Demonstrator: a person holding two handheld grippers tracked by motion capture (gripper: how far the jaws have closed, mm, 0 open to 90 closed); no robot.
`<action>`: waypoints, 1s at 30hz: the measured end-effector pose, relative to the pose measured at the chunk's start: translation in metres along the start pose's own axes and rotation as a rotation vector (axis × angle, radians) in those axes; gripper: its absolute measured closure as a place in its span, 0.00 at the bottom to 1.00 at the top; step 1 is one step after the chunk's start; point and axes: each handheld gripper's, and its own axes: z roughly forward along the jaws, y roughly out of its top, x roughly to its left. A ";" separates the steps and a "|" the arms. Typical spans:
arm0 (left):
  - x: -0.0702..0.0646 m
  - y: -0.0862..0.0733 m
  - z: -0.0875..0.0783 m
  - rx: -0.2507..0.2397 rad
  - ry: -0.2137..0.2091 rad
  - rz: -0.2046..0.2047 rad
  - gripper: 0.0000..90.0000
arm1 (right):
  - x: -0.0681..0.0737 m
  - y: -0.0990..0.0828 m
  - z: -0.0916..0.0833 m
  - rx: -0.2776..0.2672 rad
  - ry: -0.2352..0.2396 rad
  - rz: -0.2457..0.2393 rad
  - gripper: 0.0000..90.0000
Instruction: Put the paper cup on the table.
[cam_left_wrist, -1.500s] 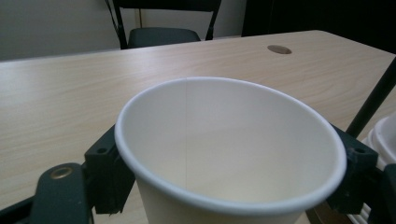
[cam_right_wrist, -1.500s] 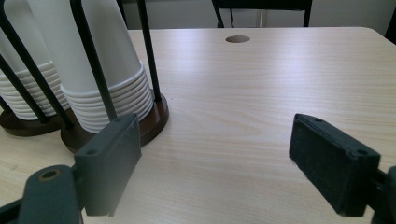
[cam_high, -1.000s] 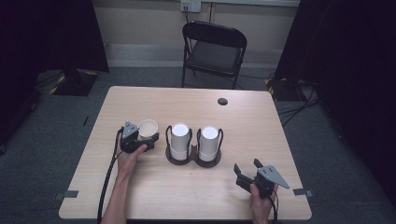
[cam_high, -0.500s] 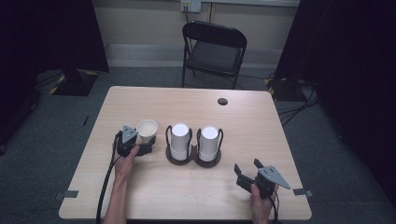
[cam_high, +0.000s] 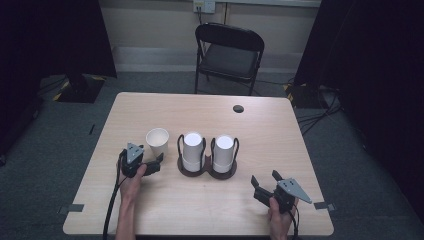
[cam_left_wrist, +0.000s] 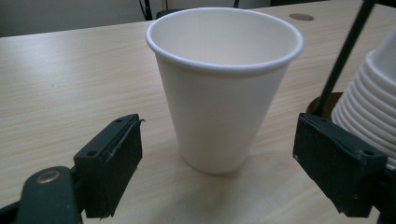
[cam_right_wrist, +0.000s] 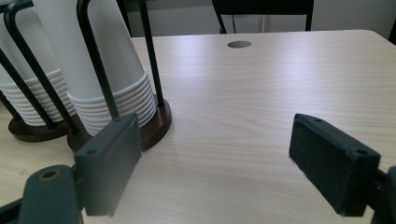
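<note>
A white paper cup (cam_high: 157, 142) stands upright on the table, left of a dark wooden holder (cam_high: 207, 171) with black wire loops. The holder carries two stacks of upside-down white cups (cam_high: 192, 150) (cam_high: 223, 152). My left gripper (cam_high: 155, 163) lies just in front of the single cup, open. In the left gripper view the cup (cam_left_wrist: 224, 93) stands a little ahead of the gap between the spread fingers (cam_left_wrist: 112, 163), touching neither. My right gripper (cam_high: 265, 180) rests open near the front right of the table. Its view shows the nearer stack (cam_right_wrist: 114, 79) to the left and bare wood between its fingers (cam_right_wrist: 334, 163).
A round cable hole (cam_high: 238, 108) sits in the table (cam_high: 280, 145) at the back right. A black folding chair (cam_high: 227, 50) stands behind the far edge. A cable (cam_high: 111, 210) trails from the left gripper over the front edge.
My left gripper has drawn back from the cup toward the person, and the cup now stands free on the table. The right gripper has not moved.
</note>
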 end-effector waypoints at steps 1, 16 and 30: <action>-0.001 0.000 -0.003 0.001 -0.004 0.001 0.18 | 0.000 0.000 0.000 -0.001 0.000 0.000 0.18; -0.031 0.000 -0.047 -0.043 -0.035 -0.019 0.17 | 0.000 0.000 -0.001 -0.008 -0.004 0.000 0.18; -0.076 -0.010 -0.058 -0.056 -0.067 0.003 0.17 | 0.000 0.000 -0.001 -0.009 -0.002 0.003 0.18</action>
